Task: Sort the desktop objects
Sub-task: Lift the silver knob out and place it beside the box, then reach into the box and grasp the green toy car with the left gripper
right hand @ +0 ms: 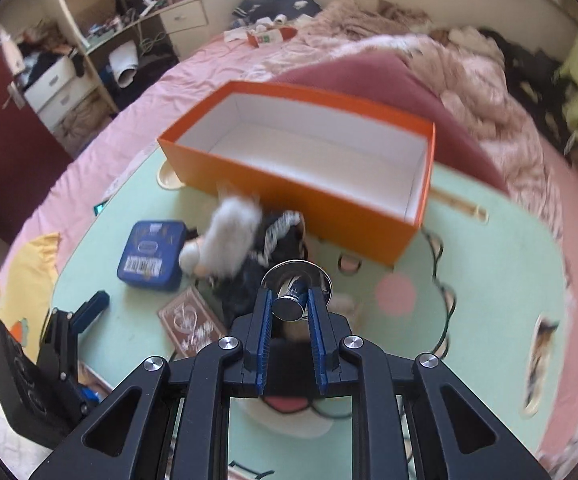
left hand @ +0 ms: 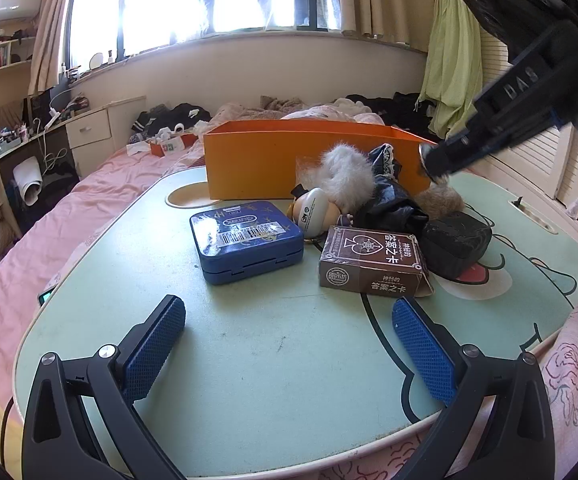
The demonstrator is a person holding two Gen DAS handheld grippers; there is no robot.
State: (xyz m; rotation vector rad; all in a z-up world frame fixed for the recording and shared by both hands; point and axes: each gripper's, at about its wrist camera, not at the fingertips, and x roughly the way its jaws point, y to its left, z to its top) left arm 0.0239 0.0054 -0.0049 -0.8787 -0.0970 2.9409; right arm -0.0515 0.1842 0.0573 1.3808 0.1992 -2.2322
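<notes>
Right claw [right hand: 289, 300] clenched on a small shiny metal cup [right hand: 291, 296], held in the air above the clutter on the pale green desk [right hand: 489, 280], short of the orange box [right hand: 289, 184]. Cup's long axis along the fingers, flared mouth pointing away toward the box, flat base toward the camera. Seen only from the right wrist: the box's white inside with nothing visible in it, one open box, long side running across the desk. Seen from the left wrist only as an orange wall [left hand: 257, 156], with the right claw [left hand: 433, 164] coming in from the upper right, a glint of metal at its tip.

Left claw [left hand: 289, 340] released, blue pads [left hand: 157, 340] spread wide over bare desk [left hand: 269, 360], nothing between them. Readable only from this side: one blue tin [left hand: 247, 244] with a barcode label, one brown card pack [left hand: 373, 260] with a spade emblem, one black pouch [left hand: 457, 244], one doll [left hand: 341, 184] with grey fur and dark clothing, lying on its side. Pink bed [left hand: 89, 208] beyond the desk.
</notes>
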